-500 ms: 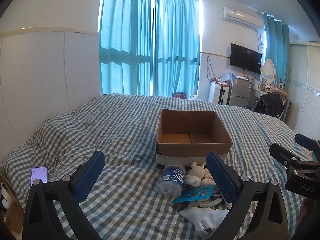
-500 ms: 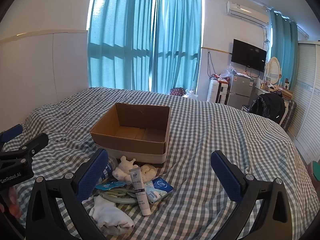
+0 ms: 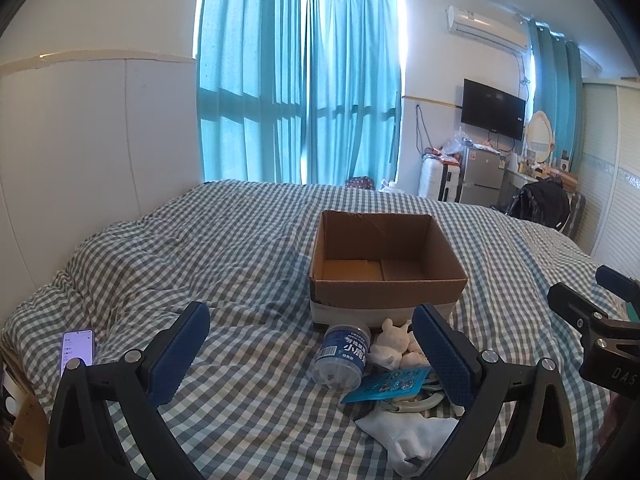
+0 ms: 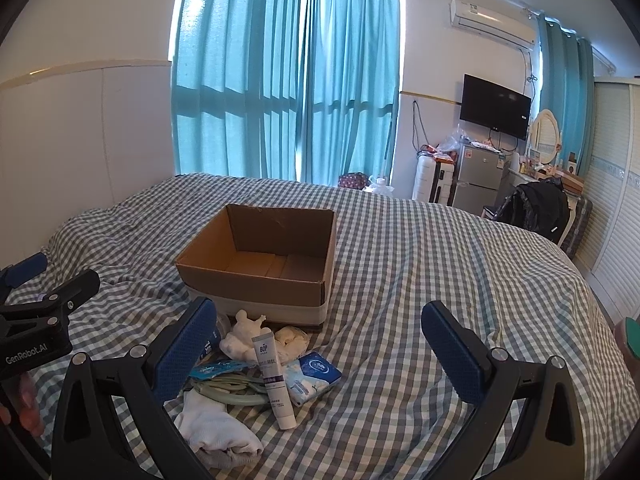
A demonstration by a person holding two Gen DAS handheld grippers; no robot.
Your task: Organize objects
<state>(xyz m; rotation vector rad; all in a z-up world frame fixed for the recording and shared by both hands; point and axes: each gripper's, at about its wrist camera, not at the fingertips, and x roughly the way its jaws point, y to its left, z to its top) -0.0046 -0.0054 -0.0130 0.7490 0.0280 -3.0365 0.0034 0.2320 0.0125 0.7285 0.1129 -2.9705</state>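
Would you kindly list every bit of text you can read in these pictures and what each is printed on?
"GenRobot.AI": body of the left tongs.
"DAS": body of the right tongs.
"BOP": white tube.
"小": blue label of the clear jar; other characters blurred.
Tissue pack, blue packet, phone: too small.

Hardly anything has shifted in the last half second. Both grippers have crept slightly closer to the cardboard box (image 3: 386,264), so the clutter before it sits marginally nearer.
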